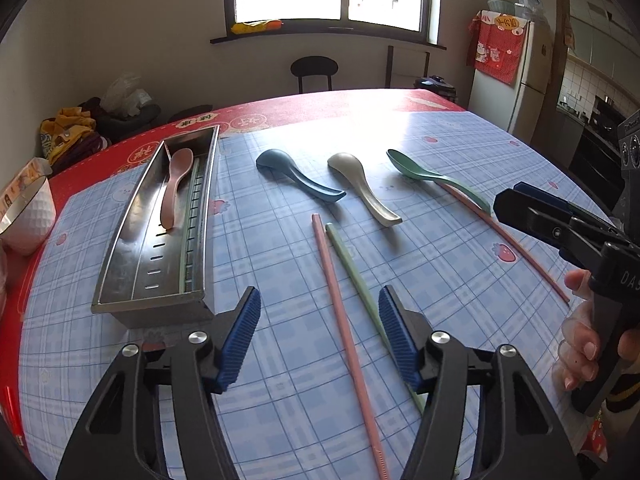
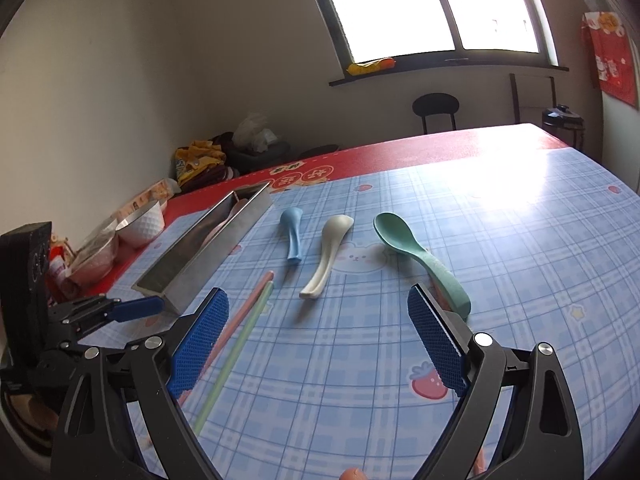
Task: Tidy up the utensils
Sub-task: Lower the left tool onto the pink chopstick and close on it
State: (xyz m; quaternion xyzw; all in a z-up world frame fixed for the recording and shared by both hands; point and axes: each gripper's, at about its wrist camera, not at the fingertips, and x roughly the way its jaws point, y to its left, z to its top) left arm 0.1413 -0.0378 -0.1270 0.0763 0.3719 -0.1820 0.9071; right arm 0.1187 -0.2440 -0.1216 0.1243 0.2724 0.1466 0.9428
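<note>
A long stainless-steel trough tray [image 1: 120,276] runs lengthwise away from the viewer, holding a pink plastic spoon [image 1: 175,184] with its bowl at the far end. Right of it on the blue checked tablecloth [image 1: 440,240] lie blue [image 1: 296,176], cream [image 1: 364,188] and green [image 1: 432,178] spoons. A pink chopstick [image 1: 344,328] and a green chopstick [image 1: 360,276] lie between the left gripper's [image 1: 320,332] parted, empty jaws. The right gripper [image 2: 318,332] is wide open, empty.

We see the left black plastic two-finger gripper [image 1: 319,336]: blue ribbed rubber pads [image 1: 240,340], round silver screws at each linkage pivot. The right black gripper [image 2: 318,338] has blue dimpled pads [image 2: 198,344], same screws. White lettering marks its handle; a dark yellow-striped cuff [image 1: 624,394] sits behind it.
</note>
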